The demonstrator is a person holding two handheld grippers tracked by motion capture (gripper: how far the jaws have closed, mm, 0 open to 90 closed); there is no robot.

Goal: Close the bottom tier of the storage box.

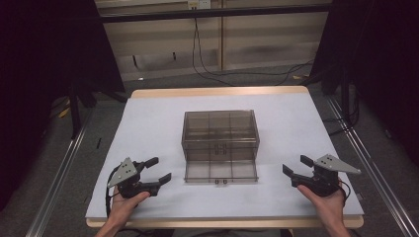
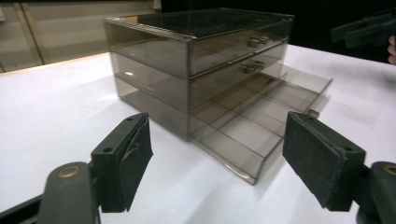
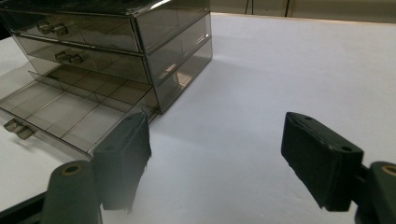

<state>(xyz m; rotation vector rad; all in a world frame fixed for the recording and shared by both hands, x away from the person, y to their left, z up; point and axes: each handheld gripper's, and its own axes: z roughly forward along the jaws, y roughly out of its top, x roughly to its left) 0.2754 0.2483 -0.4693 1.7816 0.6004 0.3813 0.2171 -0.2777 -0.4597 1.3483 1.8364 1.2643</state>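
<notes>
**Bottom drawer is out, both grippers wait beside the box**

On the left, the left gripper (image 1: 157,171) sits low near the front edge of the table (image 1: 148,123). Its jaws are wide apart and hold nothing. It points in toward the middle.

In the middle stands the box (image 1: 220,129), a smoky see-through one with three drawers stacked up. The top two drawers are pushed in. The bottom drawer (image 1: 221,172) is pulled well out toward the person, and it looks empty, with just little dividers inside. Its knobs (image 1: 220,181) stick out at the front.

On the right, the right gripper (image 1: 298,167) rests near the front edge too, well apart from the box. Its jaws are open with nothing between them.

I think the pulling-out part is done. What is left is hard to guess: maybe putting something in, or pushing the drawer shut. Neither gripper touches the box now.
</notes>
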